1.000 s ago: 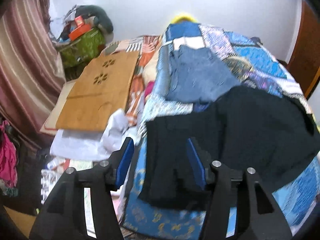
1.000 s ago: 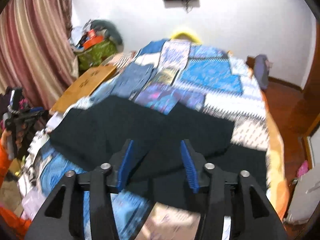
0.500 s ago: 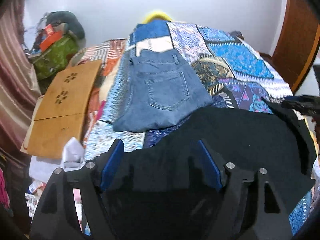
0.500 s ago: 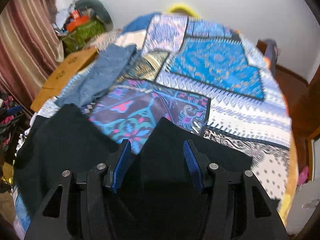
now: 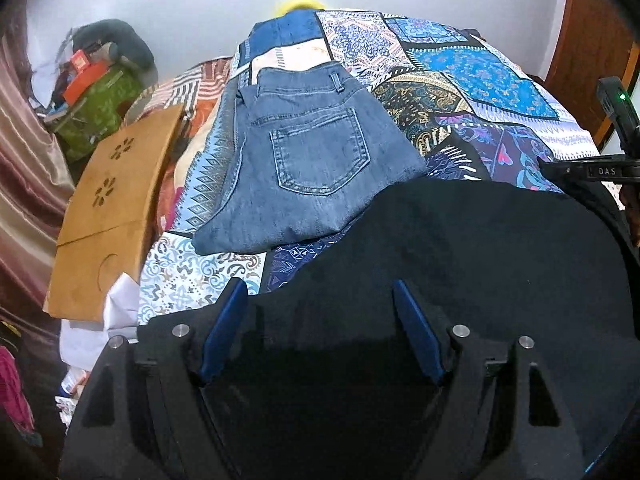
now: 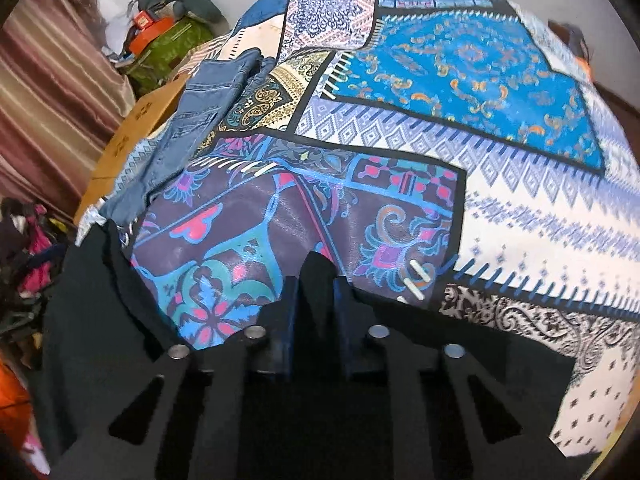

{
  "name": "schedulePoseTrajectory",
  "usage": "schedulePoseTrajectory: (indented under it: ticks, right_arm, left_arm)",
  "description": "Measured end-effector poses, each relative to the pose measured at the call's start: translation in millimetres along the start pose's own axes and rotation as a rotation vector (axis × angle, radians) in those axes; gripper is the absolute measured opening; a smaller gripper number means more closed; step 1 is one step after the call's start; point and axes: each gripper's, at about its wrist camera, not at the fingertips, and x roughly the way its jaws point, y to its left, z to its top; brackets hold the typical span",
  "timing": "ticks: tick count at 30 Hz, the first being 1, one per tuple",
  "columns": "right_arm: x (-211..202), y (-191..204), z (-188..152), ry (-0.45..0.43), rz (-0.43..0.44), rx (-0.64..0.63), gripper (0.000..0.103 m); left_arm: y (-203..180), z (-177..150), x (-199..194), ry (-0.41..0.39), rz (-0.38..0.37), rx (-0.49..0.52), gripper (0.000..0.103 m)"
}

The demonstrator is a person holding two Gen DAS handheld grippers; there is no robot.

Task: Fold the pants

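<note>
A bed with a patchwork bedspread [image 6: 460, 92] is filling most of both views, and the black pants [image 5: 460, 264] are lying spread over its near part, reaching from the left edge to the right side. Folded blue jeans [image 5: 304, 160] are resting further back on the bedspread, with their near edge just beside the black cloth. A brown wooden board [image 5: 116, 208] is lying beside the bed on the left, and behind it a green bag [image 5: 100, 116] with clutter on top is sitting against the wall.

The right gripper [image 6: 316, 304] is pointing down at the pants; its jaws have just been closing and they are now clenching a raised fold of the black cloth between the blue pads. The left gripper [image 5: 316, 332] is hanging over the left part of the pants with its jaws spread wide, and the pads are not pressing on the cloth
</note>
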Motion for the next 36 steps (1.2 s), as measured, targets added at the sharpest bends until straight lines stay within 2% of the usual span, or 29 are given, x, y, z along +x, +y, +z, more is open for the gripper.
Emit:
schedulePoseTrajectory:
  ticks: [4,10,13,16,21,28,30,32,36]
  right_arm:
    - [-33,-1,-9,-0.090,-0.041,-0.020,0.012]
    - [-121,-8,-29,-0.254,-0.092,0.007,0.012]
    - [-162,-20,-47,-0.314,-0.118,0.043,0.012]
    - [-197,-35,-80,-0.350,-0.155,0.076,0.012]
    - [-214,-56,-144,-0.314,-0.184,0.144,0.012]
    - [-189,-73,-219,-0.178,-0.207,0.236,0.018]
    - [-183,-76,-226,-0.141,-0.241,0.239,0.023]
    - [-183,-79,-229,-0.140,-0.271,0.239,0.027]
    - [-189,-94,-213,-0.230,-0.250,0.264,0.034]
  left_arm:
    - [-4,0,-20,-0.019,-0.008,0.013,0.075]
    - [-21,-5,-55,-0.058,-0.021,0.053,0.075]
    - [-33,-11,-66,-0.057,-0.046,0.064,0.077]
    - [-46,-19,-72,-0.050,-0.057,0.081,0.077]
    - [-68,-34,-74,-0.020,-0.075,0.110,0.077]
    - [-80,-54,-65,0.031,-0.068,0.120,0.077]
    - [-80,-58,-64,0.034,-0.062,0.113,0.079]
    - [-79,-59,-63,0.038,-0.064,0.103,0.080]
    - [-78,-62,-61,0.043,-0.061,0.103,0.084]
